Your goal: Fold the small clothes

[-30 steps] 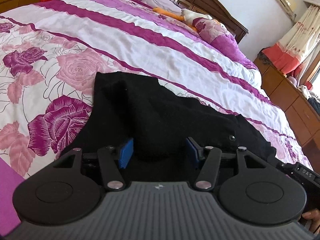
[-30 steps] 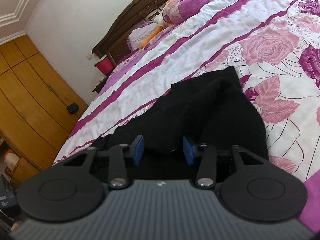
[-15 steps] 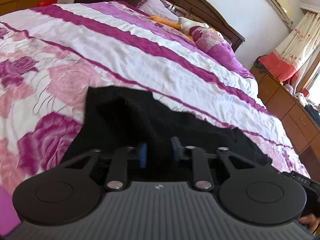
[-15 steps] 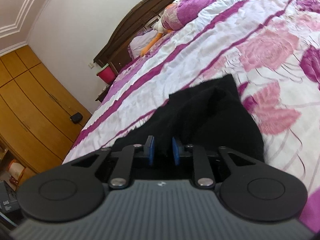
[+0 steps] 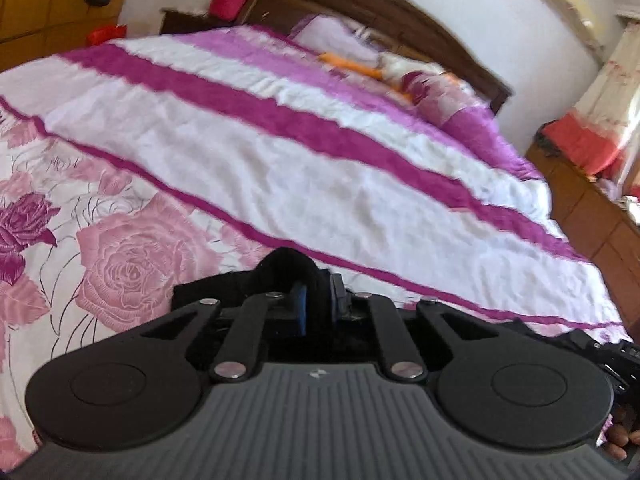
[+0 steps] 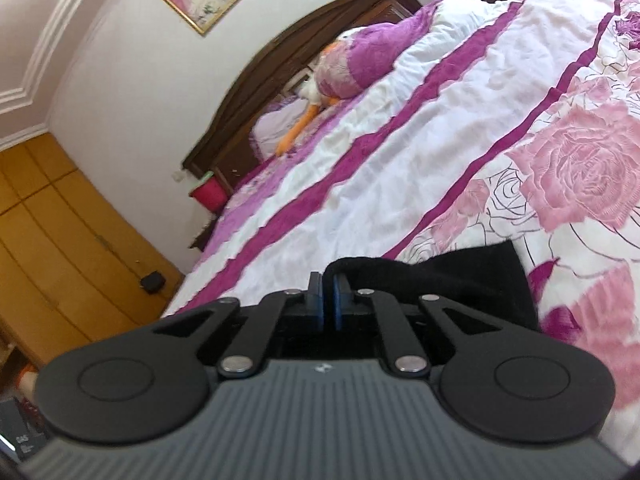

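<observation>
A small black garment [image 5: 280,266] is pinched in my left gripper [image 5: 318,300], its edge bunched up over the blue pads [image 5: 299,307]. The same black garment [image 6: 460,276] hangs from my right gripper [image 6: 327,294], whose blue pads are shut on its edge, with a flap trailing to the right. Both grippers hold the cloth lifted above the bedspread [image 5: 280,184]. Most of the garment is hidden below the gripper bodies.
The bed has a pink, purple and white rose-patterned cover [image 6: 440,152]. Pillows and an orange-and-white plush toy [image 6: 312,108] lie by the dark wooden headboard [image 5: 400,16]. A red bin [image 5: 228,0] stands on a nightstand. Wooden wardrobes [image 6: 60,240] and a dresser [image 5: 592,208] flank the bed.
Both grippers went from open over the flat garment to shut on its near edge, then lifted it; far less of the cloth now lies on the bed.
</observation>
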{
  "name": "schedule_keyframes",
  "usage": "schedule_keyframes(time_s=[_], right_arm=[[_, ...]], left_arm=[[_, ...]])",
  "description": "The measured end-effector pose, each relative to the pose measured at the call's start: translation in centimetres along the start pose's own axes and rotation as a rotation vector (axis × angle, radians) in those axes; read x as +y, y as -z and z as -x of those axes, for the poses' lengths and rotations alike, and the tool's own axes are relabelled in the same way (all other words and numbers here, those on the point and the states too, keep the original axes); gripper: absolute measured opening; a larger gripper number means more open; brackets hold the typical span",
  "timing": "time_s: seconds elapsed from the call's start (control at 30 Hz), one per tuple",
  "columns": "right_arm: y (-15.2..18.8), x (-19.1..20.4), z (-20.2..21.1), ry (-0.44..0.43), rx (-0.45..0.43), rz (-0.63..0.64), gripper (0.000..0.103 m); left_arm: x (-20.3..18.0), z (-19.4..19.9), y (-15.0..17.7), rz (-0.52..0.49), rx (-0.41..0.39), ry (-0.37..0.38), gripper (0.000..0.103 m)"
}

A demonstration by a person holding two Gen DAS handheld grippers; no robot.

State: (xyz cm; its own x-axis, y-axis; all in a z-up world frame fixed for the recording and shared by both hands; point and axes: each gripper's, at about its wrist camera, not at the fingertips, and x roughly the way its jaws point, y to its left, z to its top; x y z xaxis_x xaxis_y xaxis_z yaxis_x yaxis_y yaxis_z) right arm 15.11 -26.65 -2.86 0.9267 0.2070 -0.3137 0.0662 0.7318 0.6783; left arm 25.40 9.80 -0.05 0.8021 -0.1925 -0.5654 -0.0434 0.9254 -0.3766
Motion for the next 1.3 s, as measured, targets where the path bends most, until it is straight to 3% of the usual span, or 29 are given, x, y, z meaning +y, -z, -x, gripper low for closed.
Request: schedule_keyframes(time_s=[0.07, 0.2, 0.27, 0.3, 0.33, 0.37, 0.4, 0.5, 0.63, 0.8, 1.0, 1.07, 1.23, 1.3], right_arm=[[-0.1, -0.1, -1.5, 0.069, 0.024, 0.012, 0.011], [-0.2, -0.4, -1.6, 0.081, 0.033, -0.004, 0.014], [-0.2, -0.4, -0.9, 0.073, 0.012, 0.009, 0.040], [-0.2, -0.3, -0.5, 0.075, -0.002, 0.023, 0.048], [-0.2, -0.1, 0.0, 0.077, -0.020, 0.039, 0.055], [-0.2, 0.0, 0.5, 0.072, -0.040, 0.059, 0.056], [-0.3, 0.2, 0.8, 0.067, -0.047, 0.074, 0.056], [-0.4, 0.7, 1.7, 0.044, -0.039, 0.116, 0.056], [-0.1, 1.8, 2.7, 0.008, 0.006, 0.180, 0.056], [1.0, 3.8, 2.6, -0.083, 0.123, 0.301, 0.055], [1.6, 4.5, -1.4, -0.006, 0.253, 0.403, 0.054], [1.3, 3.9, -2.6, 0.041, 0.261, 0.391, 0.054], [-0.9, 3.8, -1.9, 0.010, 0.169, 0.385, 0.054], [-1.7, 3.7, -2.2, 0.040, 0.158, 0.399, 0.048]], left_arm=[[0.3, -1.2, -0.3, 0.022, 0.048, -0.015, 0.014], [0.9, -1.6, -0.5, 0.028, 0.079, -0.005, 0.021], [0.8, -1.2, -0.8, 0.011, 0.073, 0.001, 0.032], [0.7, -0.9, -0.9, -0.001, 0.065, -0.003, 0.038], [0.6, -0.4, -1.1, -0.014, 0.051, -0.013, 0.052], [0.4, 0.0, -1.2, -0.025, 0.035, -0.025, 0.060], [0.2, 0.5, -1.3, -0.036, 0.018, -0.038, 0.062], [-0.2, 2.2, -1.8, -0.053, -0.008, -0.021, 0.063], [-0.6, 3.6, -1.4, -0.076, 0.018, -0.012, 0.064], [-1.4, 3.9, 0.5, -0.143, 0.044, 0.014, 0.064], [-1.2, 1.2, 2.2, -0.180, 0.095, -0.008, 0.064], [-0.5, 0.1, 2.6, -0.176, 0.109, -0.032, 0.064], [0.0, -0.5, 3.3, -0.200, 0.085, -0.025, 0.064], [-0.3, -0.6, 3.6, -0.208, 0.072, -0.038, 0.064]])
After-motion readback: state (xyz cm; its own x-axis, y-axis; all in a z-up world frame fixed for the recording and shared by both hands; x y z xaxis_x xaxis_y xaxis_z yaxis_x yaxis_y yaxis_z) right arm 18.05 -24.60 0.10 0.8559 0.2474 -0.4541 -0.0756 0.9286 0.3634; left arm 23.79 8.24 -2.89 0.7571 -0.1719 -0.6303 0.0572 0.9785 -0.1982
